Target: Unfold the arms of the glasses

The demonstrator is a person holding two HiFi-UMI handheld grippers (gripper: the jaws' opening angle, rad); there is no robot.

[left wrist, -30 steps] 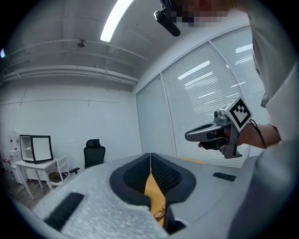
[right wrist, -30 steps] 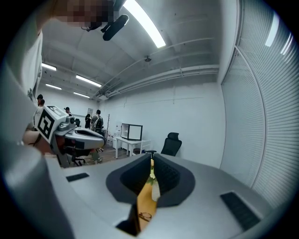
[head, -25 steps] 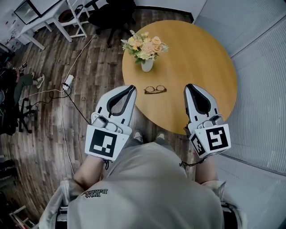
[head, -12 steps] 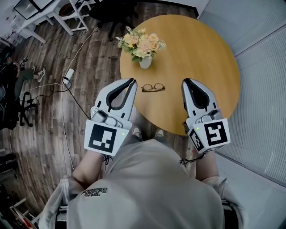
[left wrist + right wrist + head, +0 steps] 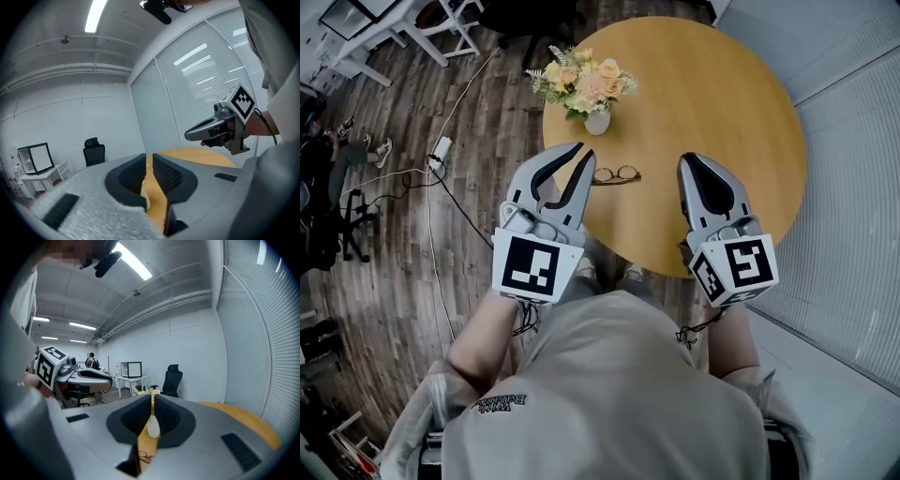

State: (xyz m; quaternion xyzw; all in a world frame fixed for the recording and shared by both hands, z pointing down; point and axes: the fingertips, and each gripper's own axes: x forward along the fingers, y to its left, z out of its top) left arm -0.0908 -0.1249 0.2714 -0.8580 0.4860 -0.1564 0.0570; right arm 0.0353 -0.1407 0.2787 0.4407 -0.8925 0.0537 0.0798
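The folded glasses (image 5: 615,175) lie on the near part of the round wooden table (image 5: 712,84), arms tucked behind the lenses. My left gripper (image 5: 584,153) hovers over the table's near left edge, its tip just left of the glasses, jaws shut and empty (image 5: 148,157). About a hand's width right of the glasses, my right gripper (image 5: 687,159) hangs over the table, also shut with nothing in it (image 5: 151,397). Through the slit between the right jaws I see the glasses (image 5: 144,456) and the white vase (image 5: 153,426).
A white vase of flowers (image 5: 581,86) stands just behind the glasses. A black office chair (image 5: 534,23) and white desks (image 5: 403,33) stand beyond the table. A power strip (image 5: 441,148) with cables lies on the wood floor. Blinds (image 5: 853,206) line the right.
Both grippers have moved forward and a little down toward the glasses; the left tip has come over the table edge beside them. Both stay shut.
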